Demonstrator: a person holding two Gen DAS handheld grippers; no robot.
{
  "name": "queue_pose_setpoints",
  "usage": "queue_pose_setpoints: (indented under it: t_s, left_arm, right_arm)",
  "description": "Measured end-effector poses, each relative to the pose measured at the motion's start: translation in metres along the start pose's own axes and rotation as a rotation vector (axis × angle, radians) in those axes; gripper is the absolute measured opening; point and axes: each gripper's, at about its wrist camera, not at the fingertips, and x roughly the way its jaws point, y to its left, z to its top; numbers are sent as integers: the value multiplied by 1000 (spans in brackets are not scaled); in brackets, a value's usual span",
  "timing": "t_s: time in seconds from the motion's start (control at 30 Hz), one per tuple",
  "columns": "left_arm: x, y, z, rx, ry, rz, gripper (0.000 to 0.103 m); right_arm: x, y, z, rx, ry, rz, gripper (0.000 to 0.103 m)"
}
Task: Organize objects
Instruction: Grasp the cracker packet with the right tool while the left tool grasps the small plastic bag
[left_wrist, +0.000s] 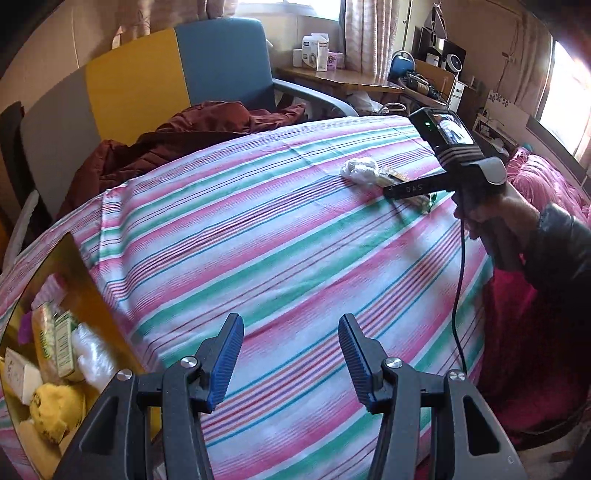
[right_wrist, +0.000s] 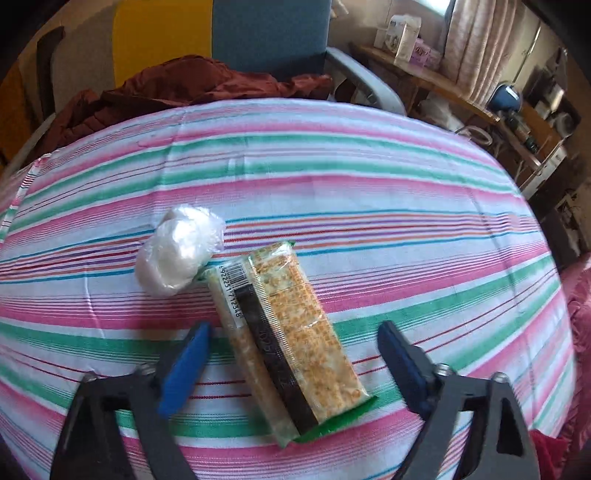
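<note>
A long cracker packet (right_wrist: 286, 332) with a barcode and a green edge lies on the striped cloth (right_wrist: 406, 229). A white plastic-wrapped bundle (right_wrist: 179, 254) lies beside its far left end. My right gripper (right_wrist: 295, 350) is open, its blue fingers astride the packet's near half, not touching it. In the left wrist view the right gripper (left_wrist: 402, 192) hovers over the packet (left_wrist: 417, 201) and the bundle (left_wrist: 360, 170) at the far right. My left gripper (left_wrist: 291, 350) is open and empty above the cloth (left_wrist: 258, 240).
A yellow box (left_wrist: 88, 295) at the near left holds packets, a white carton and a yellow item. A dark red jacket (left_wrist: 192, 129) lies on the chair behind the table. A pink quilt (left_wrist: 546, 184) is at the right. A cluttered desk (left_wrist: 351, 79) stands at the back.
</note>
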Motion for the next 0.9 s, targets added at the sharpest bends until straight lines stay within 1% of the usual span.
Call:
queue_pose_setpoints:
  t_s: [0.03, 0.07, 0.13, 0.2, 0.27, 0.4, 0.47, 0.57, 0.8, 0.9]
  left_arm:
    - [3, -1, 4, -3, 4, -6, 54]
    - [8, -2, 9, -12, 13, -16, 54]
    - [17, -1, 17, -35, 34, -40, 54]
    - [30, -1, 26, -68, 65, -65, 54]
    - [40, -3, 35, -85, 84, -104, 54]
    - [56, -12, 58, -91, 94, -146, 54]
    - [65, -16, 75, -103, 98, -202, 54]
    - [80, -23, 100, -113, 91, -245, 54]
    - [122, -40, 154, -144, 95, -316, 54]
    - [139, -50, 171, -157, 103, -317, 54]
  right_arm:
    - [0, -2, 1, 12, 7, 37, 68]
    - [-3, -2, 2, 15, 13, 50, 57]
    - [-5, 0, 2, 6, 41, 49, 51]
    - [-8, 2, 1, -5, 66, 63, 50]
    - [-11, 2, -1, -13, 88, 45, 50]
    - [-13, -10, -3, 20, 121, -12, 50]
    - [-11, -20, -3, 42, 127, -17, 50]
    - [-11, -26, -2, 61, 134, -25, 50]
    - [-8, -37, 1, 82, 147, 0, 51]
    - [-7, -38, 1, 91, 148, 1, 51]
